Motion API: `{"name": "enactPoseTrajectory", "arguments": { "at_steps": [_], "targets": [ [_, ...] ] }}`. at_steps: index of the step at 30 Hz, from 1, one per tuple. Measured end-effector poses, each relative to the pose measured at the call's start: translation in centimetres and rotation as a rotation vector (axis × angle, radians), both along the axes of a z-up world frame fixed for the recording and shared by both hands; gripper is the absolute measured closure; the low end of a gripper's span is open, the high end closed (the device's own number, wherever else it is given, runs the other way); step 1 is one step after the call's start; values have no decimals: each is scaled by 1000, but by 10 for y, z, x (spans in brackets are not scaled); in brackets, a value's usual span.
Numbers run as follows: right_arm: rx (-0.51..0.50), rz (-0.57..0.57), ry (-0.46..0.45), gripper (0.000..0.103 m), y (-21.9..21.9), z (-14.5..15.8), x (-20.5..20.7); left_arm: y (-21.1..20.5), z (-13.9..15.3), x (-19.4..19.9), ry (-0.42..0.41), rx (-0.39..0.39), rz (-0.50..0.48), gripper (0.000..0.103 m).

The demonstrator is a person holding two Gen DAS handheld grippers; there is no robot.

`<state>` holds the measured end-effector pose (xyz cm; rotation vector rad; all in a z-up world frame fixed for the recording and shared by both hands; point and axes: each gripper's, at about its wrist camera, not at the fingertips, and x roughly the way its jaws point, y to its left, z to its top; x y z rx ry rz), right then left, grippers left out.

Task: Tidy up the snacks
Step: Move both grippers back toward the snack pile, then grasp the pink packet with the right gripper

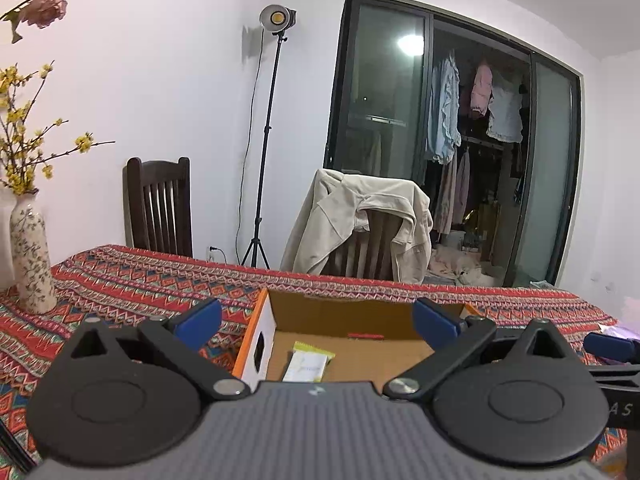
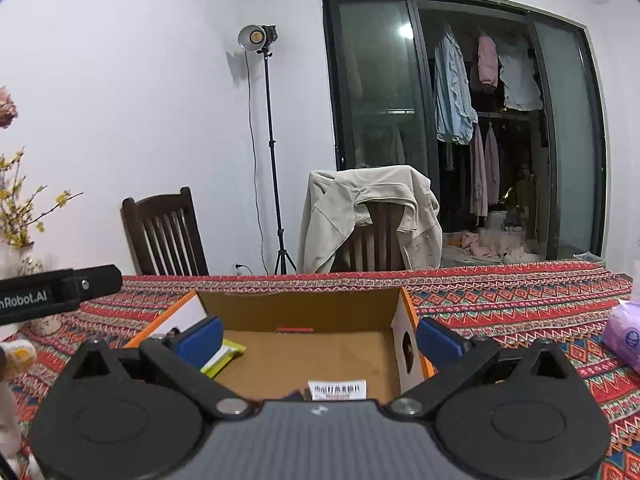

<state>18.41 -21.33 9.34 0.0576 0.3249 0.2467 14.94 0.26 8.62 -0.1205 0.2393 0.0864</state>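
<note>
Risk noted: with both tools crowding one cardboard box [image 2: 304,320], a careless reach could knock its thin walls or collide the tools. Left gripper [image 1: 318,318] and right gripper [image 2: 320,338] both stand wide open, holding nothing. The green-edged snack packet [image 1: 306,362] lies on the box floor, below and between the left gripper's fingers

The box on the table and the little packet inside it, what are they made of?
The box looks like cardboard: matte brown inside, orange edges, white outer side with a cut hand hole. The packet seems a thin plastic or foil wrapper, white and yellow-green with a crimped end; which one is unclear. The patterned tablecloth looks like woven fabric.
</note>
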Motion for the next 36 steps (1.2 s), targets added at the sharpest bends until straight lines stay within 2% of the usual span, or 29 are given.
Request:
{"name": "enactPoseTrajectory", "arguments": {
  "at_steps": [20, 29, 36],
  "targets": [
    [-21, 33, 94, 0, -22, -41, -91, 23, -45, -94, 55, -10, -21, 0],
    [-56, 49, 154, 0, -25, -62, -106, 34, -67, -118, 95, -24, 1, 0],
    [-83, 20, 177, 0, -31, -67, -92, 39, -70, -118, 107, -27, 14, 0]
  ]
}}
